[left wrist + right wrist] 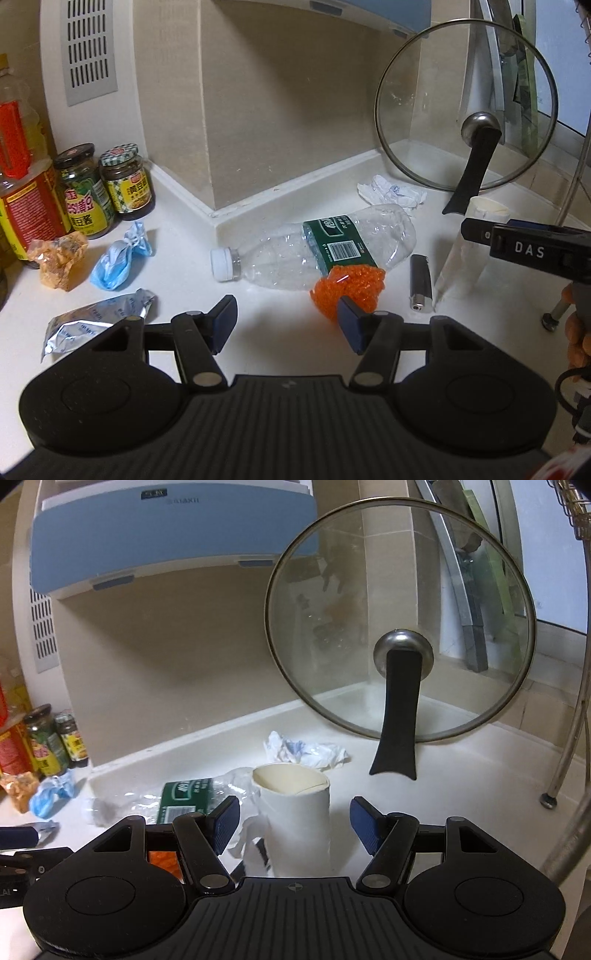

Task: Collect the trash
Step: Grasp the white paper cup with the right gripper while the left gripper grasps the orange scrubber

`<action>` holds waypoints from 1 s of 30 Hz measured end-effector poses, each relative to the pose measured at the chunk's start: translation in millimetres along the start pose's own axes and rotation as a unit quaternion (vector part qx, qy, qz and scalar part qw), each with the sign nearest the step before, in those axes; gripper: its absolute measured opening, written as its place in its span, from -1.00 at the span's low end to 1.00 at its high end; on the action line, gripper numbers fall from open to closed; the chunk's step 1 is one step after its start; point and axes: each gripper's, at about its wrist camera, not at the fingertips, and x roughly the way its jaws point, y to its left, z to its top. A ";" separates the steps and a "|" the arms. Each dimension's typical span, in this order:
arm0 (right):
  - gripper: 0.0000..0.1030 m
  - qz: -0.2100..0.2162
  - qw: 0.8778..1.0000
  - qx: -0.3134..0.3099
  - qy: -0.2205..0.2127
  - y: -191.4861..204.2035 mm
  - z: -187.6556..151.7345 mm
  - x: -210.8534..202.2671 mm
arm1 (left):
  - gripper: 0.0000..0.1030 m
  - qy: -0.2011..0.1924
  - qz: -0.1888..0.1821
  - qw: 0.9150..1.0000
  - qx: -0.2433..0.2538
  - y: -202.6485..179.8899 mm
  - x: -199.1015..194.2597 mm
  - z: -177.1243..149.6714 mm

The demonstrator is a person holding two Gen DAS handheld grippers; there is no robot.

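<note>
Both views are evenly lit by soft indoor light, a little dim and warm. The white tabletop point(266, 310) glares palest in the right wrist view, washing out the paper cup point(295, 812). Shadows are faint and short. Fisheye bending curves the walls at the edges; corners go dark. The right wrist view looks slightly soft.

I looked over a white countertop point(258, 229), beige tiled wall point(277, 92) behind, metal vent grille point(88, 48) left — window point(554, 554) at right, blue-fronted cabinet point(166, 542) overhead.
</note>
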 end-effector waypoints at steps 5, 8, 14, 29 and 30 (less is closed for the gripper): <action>0.28 0.001 1.000 -0.006 -0.002 -1.3 -2.8 6.1 | 0.10 0.003 -0.008 1.000 0.006 -5.9 13.8 3.3; 0.24 0.003 1.000 -0.016 -0.011 -0.4 -4.9 5.9 | 0.10 0.005 -0.014 1.000 0.011 -9.2 21.6 4.4; -0.15 0.010 0.999 -0.032 -0.014 -1.3 -6.1 6.9 | 0.10 0.006 -0.030 0.999 0.020 -16.8 34.1 5.3; -0.15 0.003 0.999 -0.031 -0.031 -12.9 0.7 -5.2 | 0.21 0.022 -0.041 0.998 0.046 -33.7 65.1 2.6; -0.15 0.003 0.999 -0.029 -0.030 -13.8 1.0 -5.1 | 0.19 0.023 -0.041 0.998 0.046 -34.3 66.8 2.5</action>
